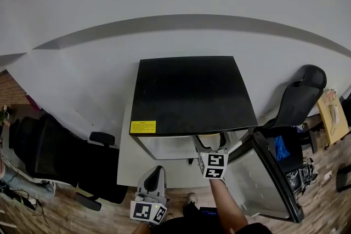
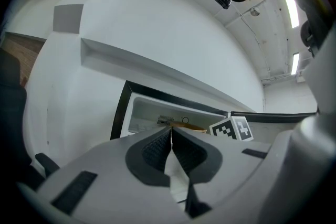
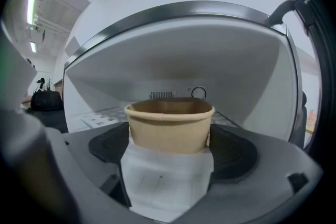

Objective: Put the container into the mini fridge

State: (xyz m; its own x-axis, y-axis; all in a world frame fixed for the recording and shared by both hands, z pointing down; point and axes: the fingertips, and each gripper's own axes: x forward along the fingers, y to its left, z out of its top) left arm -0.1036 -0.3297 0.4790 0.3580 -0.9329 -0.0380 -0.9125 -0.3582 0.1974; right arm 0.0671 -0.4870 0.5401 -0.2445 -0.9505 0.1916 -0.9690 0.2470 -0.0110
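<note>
Closest, at the bottom of the head view: the left tongs [image 1: 158, 171], held low in front of the mini fridge [image 1: 189, 90] and clear of it. Shut tight, with the dark pads [image 2: 155, 149] meeting along a single line and nothing caught between them. Just to the right and further forward: the right tongs [image 1: 211, 145], carried on a bare forearm [image 1: 227, 203], tips reaching past the front edge of the fridge. Clamped on the container [image 3: 169, 124], one pad pressed to each side of the tan, open-topped tub. Held upright within the fridge opening, white inner walls behind and above it; cannot tell whether resting on the shelf or hanging just over it. Beside the right tongs, the fridge door [image 1: 263, 178], swung wide open to the right. On the black fridge top, near its front left corner, a yellow label [image 1: 142, 127]. To the left on the wooden floor [image 1: 55, 216], a black office chair [image 1: 49, 156]; beyond the open door, a second chair [image 1: 299, 98].
</note>
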